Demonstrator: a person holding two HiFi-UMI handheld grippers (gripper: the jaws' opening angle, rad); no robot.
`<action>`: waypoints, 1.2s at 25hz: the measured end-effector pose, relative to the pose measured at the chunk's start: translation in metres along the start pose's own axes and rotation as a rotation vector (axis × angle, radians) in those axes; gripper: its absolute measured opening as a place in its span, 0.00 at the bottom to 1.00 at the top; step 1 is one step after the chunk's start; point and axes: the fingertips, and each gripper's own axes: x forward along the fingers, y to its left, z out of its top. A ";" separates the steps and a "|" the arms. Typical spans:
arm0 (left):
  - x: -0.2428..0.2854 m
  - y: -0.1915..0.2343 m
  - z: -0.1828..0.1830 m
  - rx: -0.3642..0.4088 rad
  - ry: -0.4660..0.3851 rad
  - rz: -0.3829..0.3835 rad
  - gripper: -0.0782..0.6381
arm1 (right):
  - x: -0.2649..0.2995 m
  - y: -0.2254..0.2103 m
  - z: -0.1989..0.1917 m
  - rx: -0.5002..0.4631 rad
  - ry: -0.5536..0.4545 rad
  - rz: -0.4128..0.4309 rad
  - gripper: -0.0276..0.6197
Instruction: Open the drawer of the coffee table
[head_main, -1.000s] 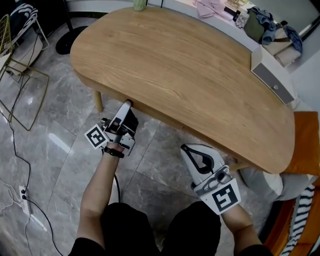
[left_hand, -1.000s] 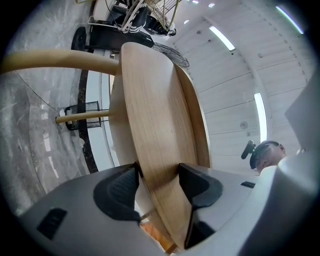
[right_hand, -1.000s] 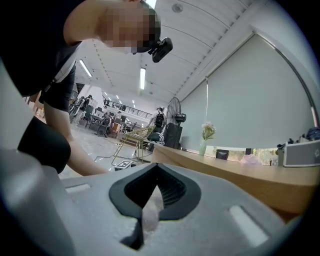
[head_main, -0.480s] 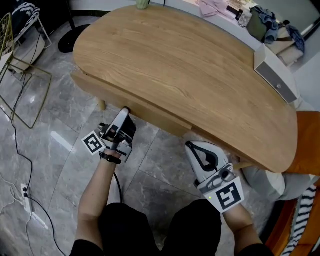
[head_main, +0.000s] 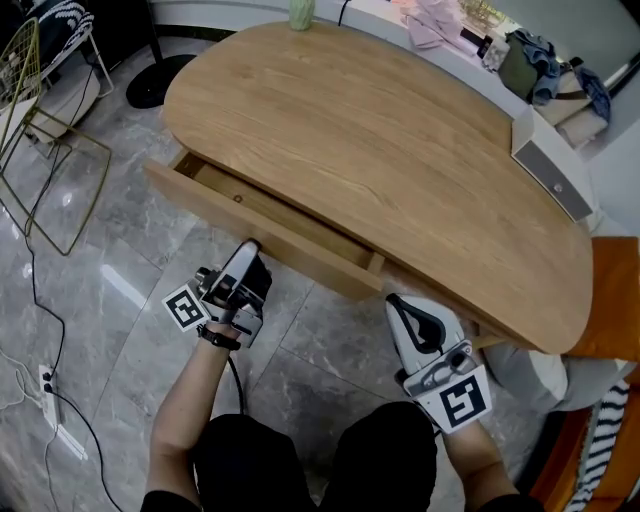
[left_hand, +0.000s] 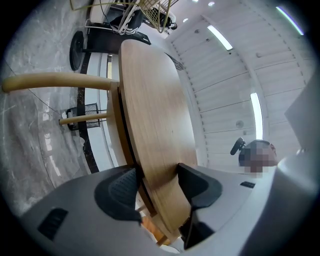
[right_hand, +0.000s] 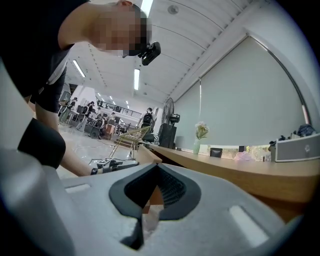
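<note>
The left claw (head_main: 250, 248) touches the front of the coffee table's (head_main: 400, 150) part-open drawer (head_main: 310, 265).

We stand over a grey marble-tile floor (head_main: 130, 240) with a gold wire-frame rack (head_main: 62, 180) at its left (a black cable trails past to a white power strip (head_main: 46, 385)). Long strip lights (left_hand: 220, 37) glow on the white slatted ceiling (left_hand: 225, 90).

Both rigs are chunky pale-grey shells with black ribbed fingers (left_hand: 119, 192). The left gripper (head_main: 249, 250) has more black on it, and the right gripper (head_main: 394, 300) is nearly all white. Each has a black-and-white marker cube (head_main: 187, 307). Black clothes (head_main: 300, 460), short black sleeve (right_hand: 42, 142), maybe a black watch (head_main: 222, 336).
</note>
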 end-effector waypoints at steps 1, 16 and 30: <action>-0.002 -0.002 0.000 0.003 0.000 0.000 0.41 | -0.002 -0.001 -0.002 -0.002 0.007 -0.002 0.05; -0.035 -0.030 -0.006 0.051 0.002 -0.019 0.41 | -0.007 -0.007 -0.006 -0.012 0.009 -0.006 0.05; -0.067 -0.051 -0.012 0.049 -0.012 -0.013 0.42 | 0.001 -0.005 -0.006 -0.019 0.022 0.001 0.05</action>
